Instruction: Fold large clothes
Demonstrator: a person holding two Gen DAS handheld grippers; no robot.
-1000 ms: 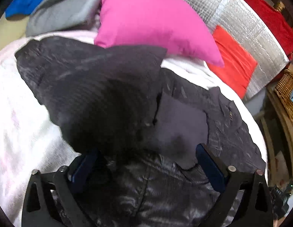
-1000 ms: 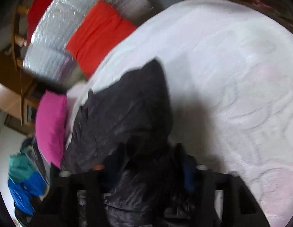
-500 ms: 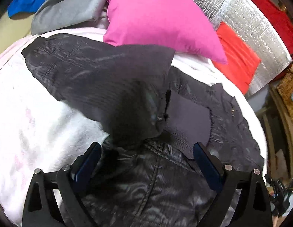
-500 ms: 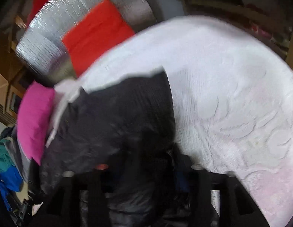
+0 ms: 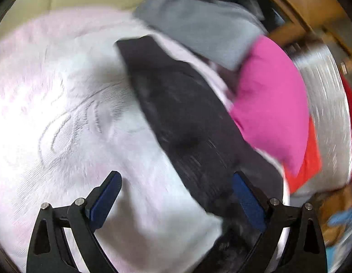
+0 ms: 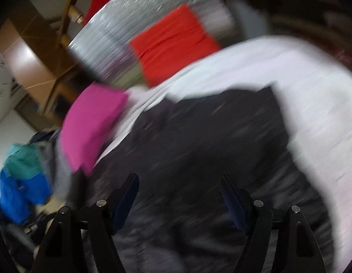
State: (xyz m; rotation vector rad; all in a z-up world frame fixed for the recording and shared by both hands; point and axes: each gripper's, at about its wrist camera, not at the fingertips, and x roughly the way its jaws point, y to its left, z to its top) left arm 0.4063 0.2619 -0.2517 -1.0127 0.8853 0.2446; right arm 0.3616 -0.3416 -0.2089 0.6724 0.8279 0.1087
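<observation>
Fingers of both grippers, left [image 5: 176, 201] and right [image 6: 179, 201], now apart, empty; black shiny padded jacket [image 6: 210, 147] released onto white quilted bed [image 5: 62, 113], sleeve fold likely done

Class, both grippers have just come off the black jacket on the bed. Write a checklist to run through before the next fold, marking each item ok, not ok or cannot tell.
1. Left gripper open, holding nothing: ok.
2. Right gripper open, holding nothing: ok.
3. Black jacket lying on the white bedspread: ok.
4. Jacket smooth and fold edges aligned: cannot tell, both views are blurred.
5. Pink pillow apart from the jacket: not ok, they meet along one edge.
</observation>
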